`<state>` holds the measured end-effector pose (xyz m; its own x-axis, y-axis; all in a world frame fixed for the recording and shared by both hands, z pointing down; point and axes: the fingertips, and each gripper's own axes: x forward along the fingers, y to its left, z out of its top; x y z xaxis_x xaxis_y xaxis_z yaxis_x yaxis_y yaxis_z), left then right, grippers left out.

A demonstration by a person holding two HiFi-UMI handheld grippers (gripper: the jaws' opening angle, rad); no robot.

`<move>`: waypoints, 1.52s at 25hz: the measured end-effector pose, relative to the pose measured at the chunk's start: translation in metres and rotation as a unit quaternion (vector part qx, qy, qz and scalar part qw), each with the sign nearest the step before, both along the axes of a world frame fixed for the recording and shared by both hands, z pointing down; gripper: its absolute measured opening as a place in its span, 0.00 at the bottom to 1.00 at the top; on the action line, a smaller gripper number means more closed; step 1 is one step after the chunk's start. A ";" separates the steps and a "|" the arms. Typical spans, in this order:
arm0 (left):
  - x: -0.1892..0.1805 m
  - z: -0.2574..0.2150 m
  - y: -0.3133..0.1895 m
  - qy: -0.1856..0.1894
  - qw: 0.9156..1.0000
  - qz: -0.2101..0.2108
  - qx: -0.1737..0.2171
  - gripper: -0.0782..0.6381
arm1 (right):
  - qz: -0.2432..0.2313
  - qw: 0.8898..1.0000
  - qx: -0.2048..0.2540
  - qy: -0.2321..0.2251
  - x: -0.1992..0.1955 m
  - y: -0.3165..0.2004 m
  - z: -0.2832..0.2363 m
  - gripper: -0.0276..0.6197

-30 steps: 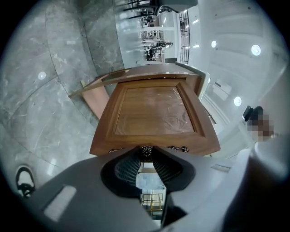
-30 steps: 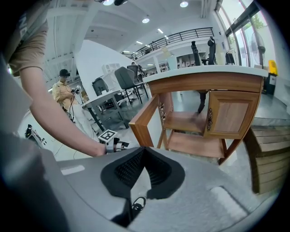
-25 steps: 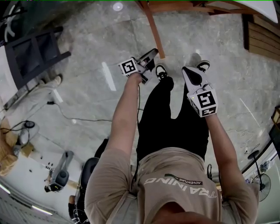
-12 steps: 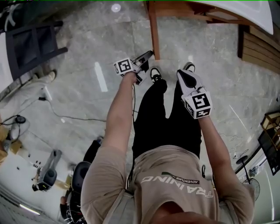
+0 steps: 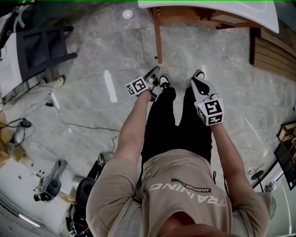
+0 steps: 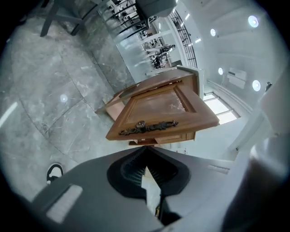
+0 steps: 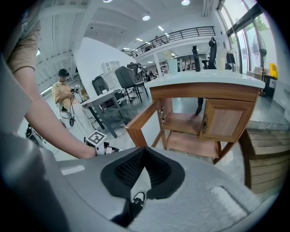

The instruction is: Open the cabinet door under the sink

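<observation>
Wooden cabinet door [image 7: 225,121] upright, shut, facing person; left tool [image 5: 156,71], right tool [image 5: 197,80] closed, empty.

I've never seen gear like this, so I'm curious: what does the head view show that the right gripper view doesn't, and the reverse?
Only the head view: the person's black trousers and the marker cube on the right tongs. Only the right gripper view: the open cabinet door, the closed door beside it, and another person in the background. Both: the left tongs, the white countertop and the cabinet's wooden leg.
</observation>
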<state>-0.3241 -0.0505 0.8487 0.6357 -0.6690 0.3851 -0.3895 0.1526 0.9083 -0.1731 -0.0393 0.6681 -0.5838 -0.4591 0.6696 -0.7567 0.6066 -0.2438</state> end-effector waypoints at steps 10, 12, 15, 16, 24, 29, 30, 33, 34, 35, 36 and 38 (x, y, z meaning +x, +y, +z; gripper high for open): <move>0.085 -0.066 0.017 0.003 0.996 0.090 -0.004 0.13 | 0.009 0.999 0.019 0.027 0.074 -0.010 -0.038 0.05; 0.113 -0.086 0.020 0.000 0.991 0.134 0.008 0.13 | 0.014 0.999 0.024 0.030 0.089 -0.015 -0.047 0.05; 0.149 -0.115 0.021 -0.013 0.982 0.185 0.027 0.13 | 0.019 0.999 0.039 0.020 0.106 -0.027 -0.068 0.05; 0.159 -0.124 0.020 -0.020 0.980 0.195 0.032 0.13 | 0.021 0.999 0.045 0.016 0.113 -0.030 -0.074 0.05; 0.194 -0.198 -0.019 -0.172 0.967 0.175 0.073 0.13 | 0.039 0.996 0.078 -0.008 0.175 -0.043 -0.109 0.05; 0.205 -0.270 -0.066 -0.227 0.957 0.117 0.136 0.13 | 0.039 0.995 0.094 -0.002 0.216 -0.048 -0.122 0.05; 0.208 -0.288 -0.074 -0.235 0.953 0.111 0.155 0.13 | 0.028 0.994 0.104 0.005 0.221 -0.048 -0.125 0.05; 0.214 -0.340 -0.096 -0.272 0.932 0.098 0.217 0.13 | -0.011 0.990 0.139 0.021 0.224 -0.057 -0.140 0.05; 0.213 -0.358 -0.101 -0.293 0.921 0.095 0.238 0.13 | -0.022 0.988 0.151 0.024 0.222 -0.061 -0.147 0.05; 0.211 -0.374 -0.104 -0.316 0.909 0.092 0.256 0.13 | -0.029 0.986 0.161 0.023 0.219 -0.065 -0.156 0.05; 0.210 -0.388 -0.105 -0.338 0.896 0.091 0.272 0.13 | -0.032 0.985 0.169 0.019 0.217 -0.069 -0.165 0.05; 0.210 -0.410 -0.103 -0.371 0.874 0.094 0.300 0.13 | -0.027 0.983 0.183 0.003 0.213 -0.078 -0.182 0.05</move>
<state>-0.1138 -0.1536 0.4388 0.4801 -0.8028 0.3535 -0.8721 -0.3936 0.2906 0.0399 -0.1172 0.4857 -0.6102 -0.6383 0.4694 -0.7220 0.6919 0.0023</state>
